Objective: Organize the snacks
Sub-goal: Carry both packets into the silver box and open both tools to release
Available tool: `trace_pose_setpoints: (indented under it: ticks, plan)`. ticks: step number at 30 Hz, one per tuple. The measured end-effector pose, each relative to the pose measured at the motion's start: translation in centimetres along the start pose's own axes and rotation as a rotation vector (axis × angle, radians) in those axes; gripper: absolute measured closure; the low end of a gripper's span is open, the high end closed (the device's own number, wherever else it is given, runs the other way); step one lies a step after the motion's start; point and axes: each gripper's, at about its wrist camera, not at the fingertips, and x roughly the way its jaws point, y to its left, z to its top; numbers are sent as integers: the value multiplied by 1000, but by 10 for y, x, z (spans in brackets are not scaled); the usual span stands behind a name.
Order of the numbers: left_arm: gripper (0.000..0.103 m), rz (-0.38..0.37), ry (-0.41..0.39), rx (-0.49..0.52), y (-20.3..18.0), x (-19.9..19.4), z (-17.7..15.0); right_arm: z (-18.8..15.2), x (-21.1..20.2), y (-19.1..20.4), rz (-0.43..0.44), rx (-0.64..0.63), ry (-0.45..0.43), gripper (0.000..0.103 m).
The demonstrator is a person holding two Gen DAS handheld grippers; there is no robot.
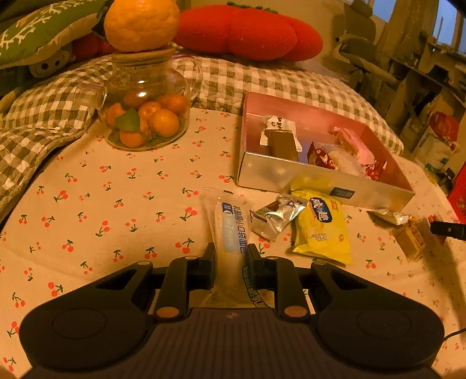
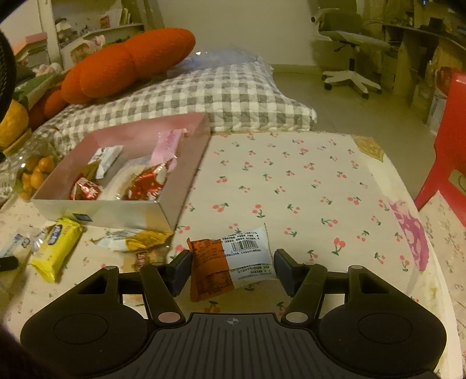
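Observation:
My left gripper (image 1: 230,256) is shut on a clear bread packet with a blue label (image 1: 230,230), held just above the cherry-print cloth. Ahead to the right stands the pink open box (image 1: 291,172) with several snacks inside; it also shows in the right wrist view (image 2: 96,211). A silver wrapper (image 1: 276,217), a yellow packet (image 1: 321,230) and a gold snack (image 1: 413,237) lie in front of the box. My right gripper (image 2: 231,266) is open around an orange and white packet (image 2: 230,259) lying on the cloth. The yellow packet (image 2: 55,247) lies to its left.
A glass jar of small oranges (image 1: 145,113) with a large orange (image 1: 141,23) on its lid stands at the back left. A checked quilt (image 1: 247,78) and red cushion (image 1: 247,32) lie behind. The table's right edge (image 2: 431,247) is near a red chair (image 2: 448,140).

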Motion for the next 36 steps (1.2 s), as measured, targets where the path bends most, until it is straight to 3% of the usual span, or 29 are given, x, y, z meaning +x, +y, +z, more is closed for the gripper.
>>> trace_pose_setpoints:
  ticks: [21, 36]
  plan:
    - [85, -76, -59, -91, -7, -26, 22, 21, -23, 23, 124, 61, -41, 41]
    - [85, -95, -75, -125, -41, -6, 51, 47, -10, 64, 200, 130, -59, 41]
